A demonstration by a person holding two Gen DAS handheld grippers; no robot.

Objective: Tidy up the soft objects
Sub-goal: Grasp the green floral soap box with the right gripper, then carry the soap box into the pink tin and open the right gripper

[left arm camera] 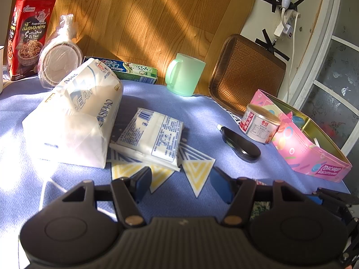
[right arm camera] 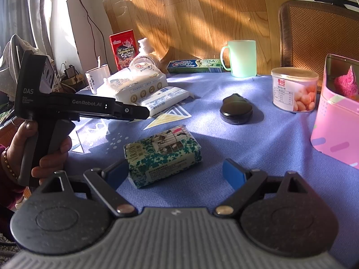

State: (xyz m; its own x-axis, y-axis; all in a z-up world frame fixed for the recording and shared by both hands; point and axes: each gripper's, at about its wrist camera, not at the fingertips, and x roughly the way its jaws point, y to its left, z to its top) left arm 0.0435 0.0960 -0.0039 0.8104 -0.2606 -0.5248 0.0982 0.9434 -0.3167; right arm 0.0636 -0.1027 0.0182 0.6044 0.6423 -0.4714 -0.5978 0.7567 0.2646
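Note:
A big white tissue bag lies on the blue cloth, with a flat white tissue pack beside it. My left gripper hovers just short of the flat pack, open and holding nothing. In the right wrist view a green patterned tissue pack lies close ahead of my right gripper. Its near corner is by the left fingertip, and the jaws stand wide without touching it. A hand holds the left gripper at the left. Both white packs lie beyond.
An open pink tin stands at the right edge with a pink fuzzy thing inside. Beside it are a can and a black object. At the back are a green mug, toothpaste box, red snack bag and wrapped bowls.

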